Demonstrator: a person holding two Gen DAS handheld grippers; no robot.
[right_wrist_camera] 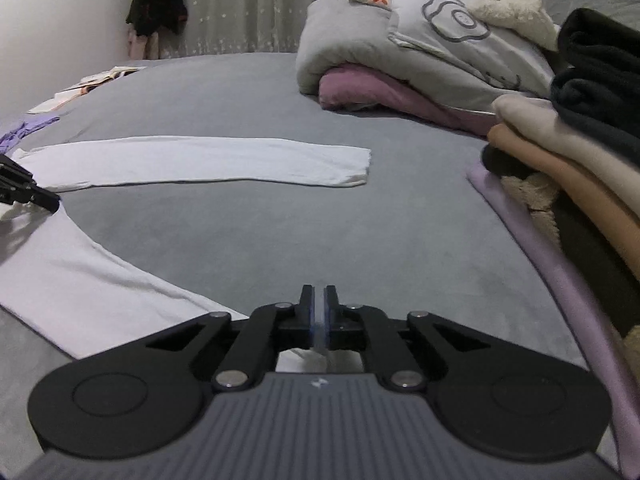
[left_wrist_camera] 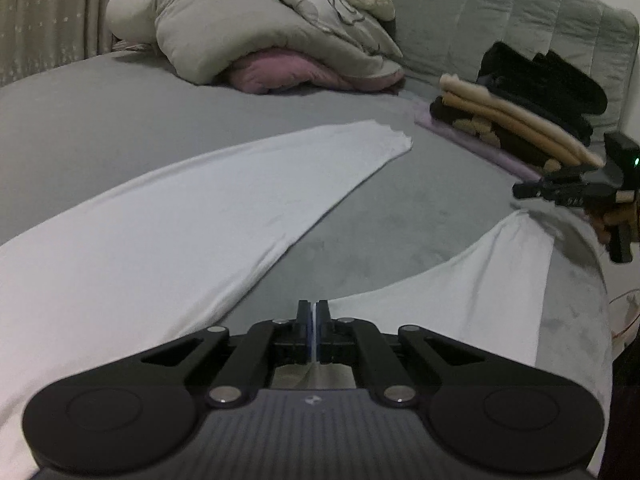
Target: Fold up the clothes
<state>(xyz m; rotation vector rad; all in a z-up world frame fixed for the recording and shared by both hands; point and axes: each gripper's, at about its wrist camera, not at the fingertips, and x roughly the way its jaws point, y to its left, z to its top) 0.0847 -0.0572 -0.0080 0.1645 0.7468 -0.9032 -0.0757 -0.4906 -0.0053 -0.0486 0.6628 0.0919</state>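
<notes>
White long-sleeved cotton garment (left_wrist_camera: 168, 216) is lying flat on the grey plush bed cover (left_wrist_camera: 400, 216), its two sleeves spreading apart in a V. One sleeve is stretching out toward the pillows, cuff end (right_wrist_camera: 352, 168) flat and free.

Left gripper (left_wrist_camera: 315, 312) is sitting at the fork between sleeve and body, its black jaws pressed together on a thin edge of the white fabric; cloth is showing bunched just behind the pads.

Right gripper (right_wrist_camera: 319, 300) is resting at the end of the other sleeve, jaws nearly together with a sliver of white cloth pinched between them and more of it gathered beneath the linkage. From the left wrist view it (left_wrist_camera: 568, 188) is showing at the far right edge with a hand (left_wrist_camera: 612, 220) wrapping its handle.

Stack of folded clothes in beige, tan and black (right_wrist_camera: 568, 136) is sitting on a lilac sheet (right_wrist_camera: 560, 272) to the right. Grey quilted duvet heaped over a pink pillow (left_wrist_camera: 256, 24) is lying further back, near the star-print curtain (right_wrist_camera: 256, 4).
</notes>
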